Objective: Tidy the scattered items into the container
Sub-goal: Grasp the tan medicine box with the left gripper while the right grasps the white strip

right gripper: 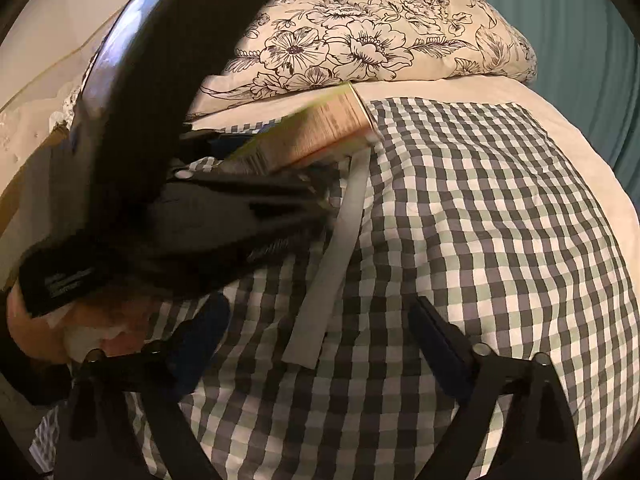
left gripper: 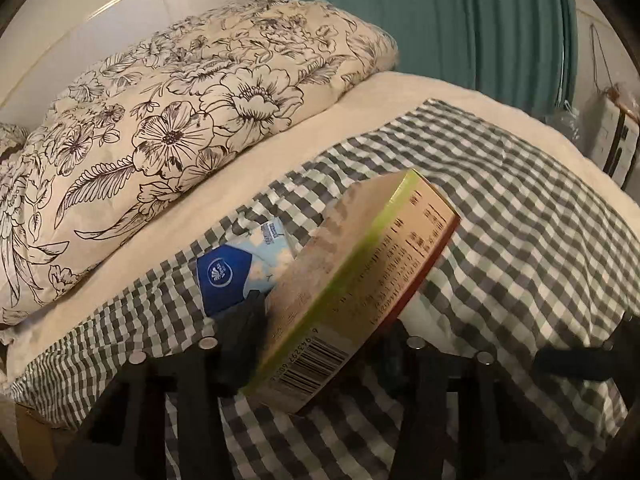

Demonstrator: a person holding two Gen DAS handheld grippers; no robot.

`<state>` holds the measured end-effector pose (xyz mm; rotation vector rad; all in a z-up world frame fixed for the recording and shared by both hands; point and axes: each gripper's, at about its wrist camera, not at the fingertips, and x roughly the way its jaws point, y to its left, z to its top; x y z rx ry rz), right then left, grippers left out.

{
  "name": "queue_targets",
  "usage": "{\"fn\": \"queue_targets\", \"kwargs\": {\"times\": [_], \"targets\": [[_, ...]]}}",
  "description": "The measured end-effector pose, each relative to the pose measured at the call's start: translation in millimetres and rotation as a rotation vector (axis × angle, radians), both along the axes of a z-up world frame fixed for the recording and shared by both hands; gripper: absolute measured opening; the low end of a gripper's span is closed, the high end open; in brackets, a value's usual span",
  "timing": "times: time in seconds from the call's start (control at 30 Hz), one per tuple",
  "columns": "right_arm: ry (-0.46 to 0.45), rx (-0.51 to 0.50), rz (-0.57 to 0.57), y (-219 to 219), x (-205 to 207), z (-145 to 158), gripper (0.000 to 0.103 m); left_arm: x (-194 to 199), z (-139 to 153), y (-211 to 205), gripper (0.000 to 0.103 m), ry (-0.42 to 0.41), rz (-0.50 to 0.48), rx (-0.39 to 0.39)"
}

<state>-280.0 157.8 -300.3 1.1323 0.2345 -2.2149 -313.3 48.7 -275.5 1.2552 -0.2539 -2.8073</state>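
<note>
A tan cardboard box [left gripper: 360, 264] with a green edge and a barcode stands tilted between the fingers of my left gripper [left gripper: 328, 316], which is shut on it. A blue and white packet [left gripper: 236, 276] lies on the checked cloth just behind the box, and something white [left gripper: 416, 314] pokes out under it. In the right wrist view the same box [right gripper: 316, 136] is gripped by the black left gripper [right gripper: 304, 184]. My right gripper [right gripper: 320, 344] stands open low over the cloth, with a flat grey strip [right gripper: 332, 256] lying between its fingers, untouched.
A grey-and-white checked cloth [right gripper: 500, 220] covers a cream bed. A floral pillow [left gripper: 168, 132] lies at the head, with teal curtains [left gripper: 460, 28] behind. A brown cardboard edge [left gripper: 36, 436] shows at the lower left. A person's hand [right gripper: 36, 332] holds the left gripper.
</note>
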Motion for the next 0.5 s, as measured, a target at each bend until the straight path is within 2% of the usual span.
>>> {"fn": "queue_targets", "kwargs": {"times": [0.1, 0.33, 0.4, 0.47, 0.5], "targets": [[0.0, 0.003, 0.008, -2, 2, -1, 0.076, 6, 6, -10, 0.038, 0.026, 0.022, 0.051], [-0.039, 0.057, 0.017, -12, 2, -13, 0.036, 26, 21, -30, 0.036, 0.042, 0.082, 0.14], [-0.029, 0.08, 0.014, -14, 5, -16, 0.034, 33, 26, -32, 0.036, 0.045, 0.096, 0.155], [-0.034, 0.081, -0.003, -12, 6, -15, 0.025, 42, 32, -36, 0.036, 0.049, 0.121, 0.172], [-0.037, 0.082, -0.007, -11, 6, -14, 0.016, 46, 34, -37, 0.036, 0.053, 0.135, 0.178]]}}
